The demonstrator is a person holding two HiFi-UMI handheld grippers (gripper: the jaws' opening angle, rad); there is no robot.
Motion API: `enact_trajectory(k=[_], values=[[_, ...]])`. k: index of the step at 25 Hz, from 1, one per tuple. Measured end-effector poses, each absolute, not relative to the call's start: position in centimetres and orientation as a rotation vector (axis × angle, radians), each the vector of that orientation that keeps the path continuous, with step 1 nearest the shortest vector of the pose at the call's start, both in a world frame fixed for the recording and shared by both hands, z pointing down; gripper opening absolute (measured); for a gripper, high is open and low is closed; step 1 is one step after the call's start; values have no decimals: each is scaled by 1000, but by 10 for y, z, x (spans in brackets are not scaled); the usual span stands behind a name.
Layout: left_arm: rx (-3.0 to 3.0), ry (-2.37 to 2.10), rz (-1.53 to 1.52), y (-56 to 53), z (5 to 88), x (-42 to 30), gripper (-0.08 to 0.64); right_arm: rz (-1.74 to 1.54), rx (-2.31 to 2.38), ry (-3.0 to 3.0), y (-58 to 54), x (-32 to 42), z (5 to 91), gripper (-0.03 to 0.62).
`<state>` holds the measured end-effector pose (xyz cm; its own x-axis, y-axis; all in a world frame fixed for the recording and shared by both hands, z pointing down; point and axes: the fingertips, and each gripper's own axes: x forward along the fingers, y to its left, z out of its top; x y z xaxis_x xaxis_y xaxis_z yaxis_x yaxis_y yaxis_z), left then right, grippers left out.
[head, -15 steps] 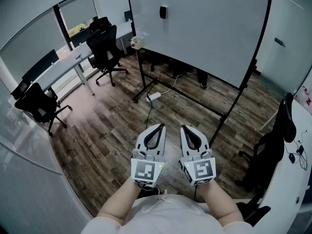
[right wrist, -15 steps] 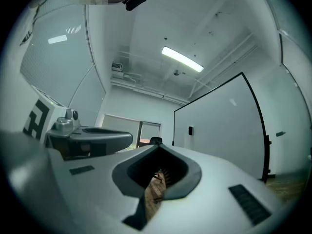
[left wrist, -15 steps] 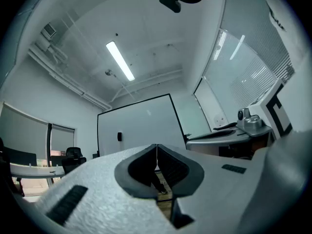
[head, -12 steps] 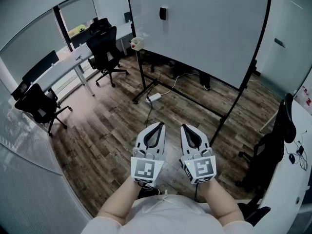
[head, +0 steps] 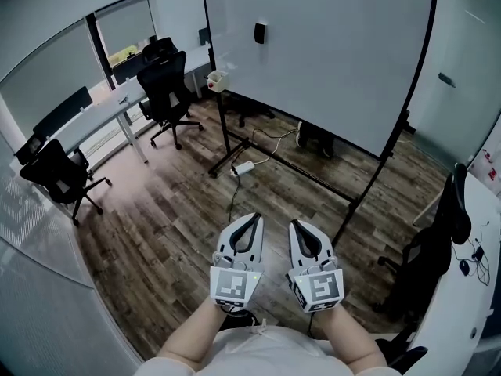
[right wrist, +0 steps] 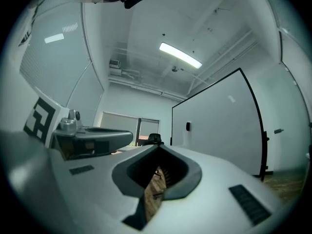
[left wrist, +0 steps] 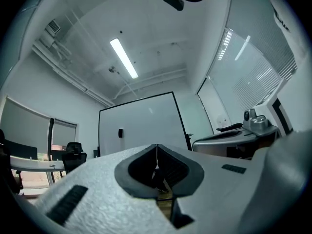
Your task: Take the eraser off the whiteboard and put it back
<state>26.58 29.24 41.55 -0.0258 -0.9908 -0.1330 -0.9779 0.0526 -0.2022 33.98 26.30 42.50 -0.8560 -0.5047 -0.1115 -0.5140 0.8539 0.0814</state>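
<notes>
While the left gripper [head: 251, 218] and right gripper [head: 300, 225] were shut and empty, well short of the whiteboard [head: 337, 61], the eraser [head: 259, 32] sat high — reaching with jaws closed could knock it down.

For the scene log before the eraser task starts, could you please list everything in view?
whiteboard: one, white with a black frame, on a stand ahead
eraser: one, dark, on the whiteboard's upper left
office chairs: at least four, black, three by the left desk, one at right
desk: one, white, along the left wall
power strip: one, white, on the wood floor under the whiteboard
left gripper: one, white, shut, empty
right gripper: one, white, shut, empty
</notes>
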Motion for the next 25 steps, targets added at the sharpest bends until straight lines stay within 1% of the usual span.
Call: enact_trajectory(k=[5,12,17,25], values=[[-2028,2098,-65,281,416,257,17,142,-832,2951,248,334,432,28],[-2052,2118,-6,244,422,212,17,148,-873,2966,213,298,436,28],[-2086,2071,-8,195,426,157,17,213,-911,2955,170,246,426,28],[-2169,1982,47,118,404,42,17,189,-1048,2879,88,137,412,28]])
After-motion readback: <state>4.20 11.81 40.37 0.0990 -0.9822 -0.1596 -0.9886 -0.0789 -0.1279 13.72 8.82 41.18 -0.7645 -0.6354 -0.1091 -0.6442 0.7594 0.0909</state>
